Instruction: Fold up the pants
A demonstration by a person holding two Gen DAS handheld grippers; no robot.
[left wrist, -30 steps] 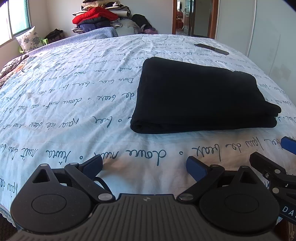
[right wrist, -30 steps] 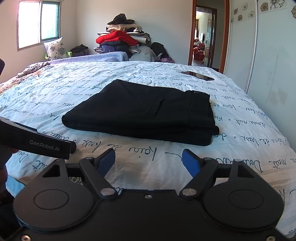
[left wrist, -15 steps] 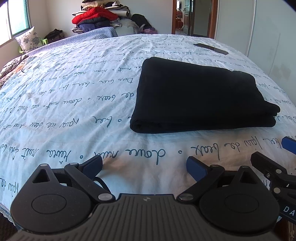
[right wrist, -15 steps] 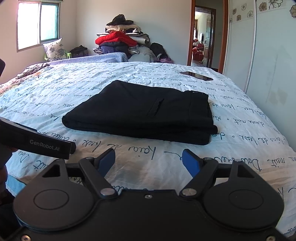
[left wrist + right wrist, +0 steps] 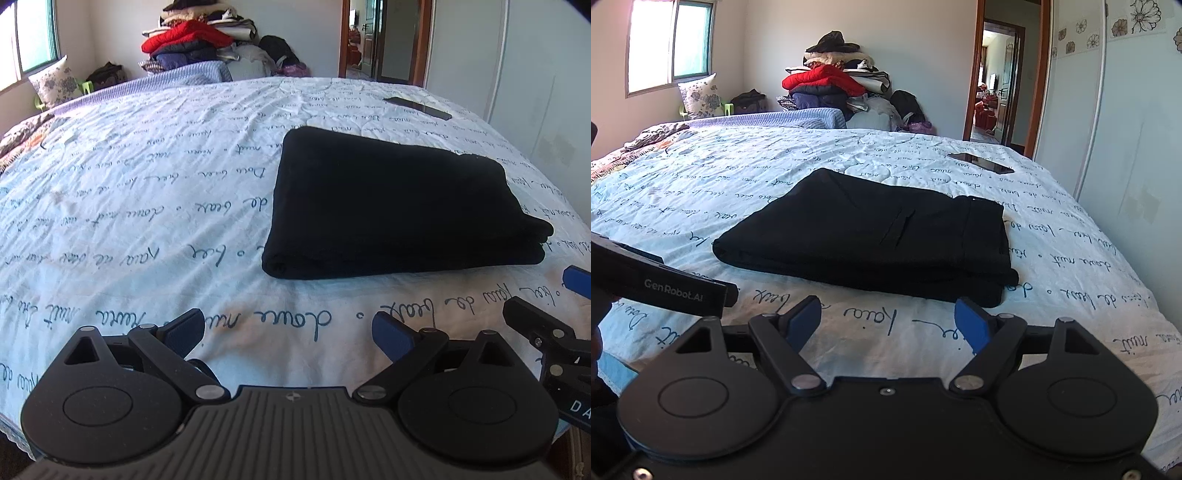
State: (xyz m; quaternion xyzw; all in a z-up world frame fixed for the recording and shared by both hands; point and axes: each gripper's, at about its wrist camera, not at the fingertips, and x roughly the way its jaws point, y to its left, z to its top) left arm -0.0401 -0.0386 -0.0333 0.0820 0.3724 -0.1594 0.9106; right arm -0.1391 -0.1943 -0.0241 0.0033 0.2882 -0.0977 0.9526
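Observation:
Black pants (image 5: 391,206) lie folded into a flat rectangular stack on the bed's pale blue sheet; they also show in the right wrist view (image 5: 879,236). My left gripper (image 5: 288,328) is open and empty, hovering near the bed's front edge, short of the pants and to their left. My right gripper (image 5: 888,321) is open and empty, just in front of the pants' near edge. The right gripper's fingers (image 5: 576,278) show at the right edge of the left wrist view, and the left gripper's body (image 5: 657,284) at the left of the right wrist view.
A dark phone (image 5: 417,107) lies on the sheet (image 5: 147,192) beyond the pants, toward the far right. A pile of clothes (image 5: 831,85) stands behind the bed. A flowered pillow (image 5: 700,96) sits at the far left. A wardrobe (image 5: 1126,110) runs along the right.
Both views have shifted very slightly; the pants and both open grippers stay as they were.

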